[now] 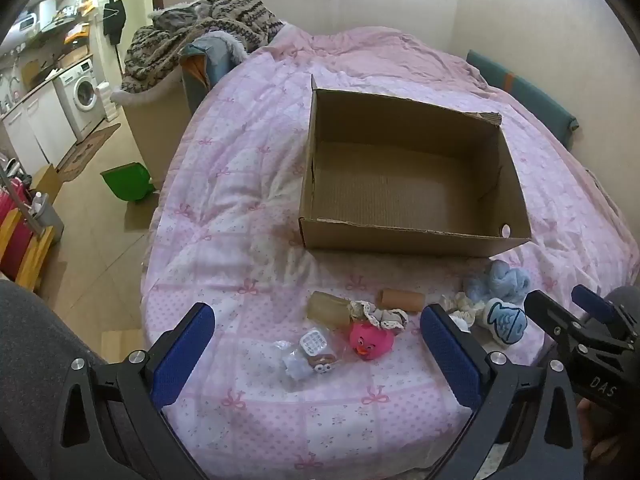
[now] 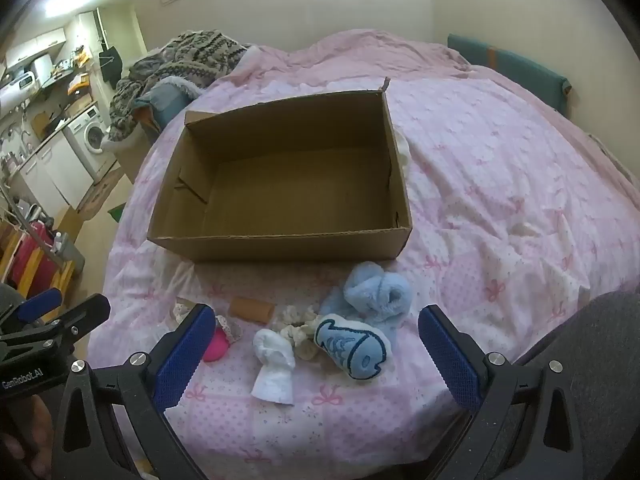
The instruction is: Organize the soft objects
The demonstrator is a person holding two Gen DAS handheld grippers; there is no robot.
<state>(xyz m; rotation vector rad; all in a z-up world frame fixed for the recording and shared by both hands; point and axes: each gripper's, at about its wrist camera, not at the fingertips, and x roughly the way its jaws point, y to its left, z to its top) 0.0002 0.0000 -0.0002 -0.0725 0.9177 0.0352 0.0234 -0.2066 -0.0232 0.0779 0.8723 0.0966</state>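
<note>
Blue-padded left tool (image 1: pixel 316 354): jaws spread wide, nothing between the pads; it hangs above the near edge of the bed (image 1: pixel 248 208), tilted down at the small things.
Right tool (image 2: pixel 316 354): likewise wide open and empty.
Nearest to right tool: fish-shaped plush (image 2: pixel 352 346), just ahead between the fingers, long axis slanting from upper left to lower right; white mitten (image 2: pixel 274 364) beside it on the left.
Nearest to left tool: pink rubber duck (image 1: pixel 370 340), a little ahead and right of centre.
Cardboard box (image 2: pixel 280 244): one, open, nothing in it, farther along the bed beyond every item.
Count: one fluffy blue bundle (image 2: pixel 376 292), one cardboard tube (image 2: pixel 252 309), one cream scrunchie (image 2: pixel 296 328), one clear packet (image 1: pixel 306 354).
</note>
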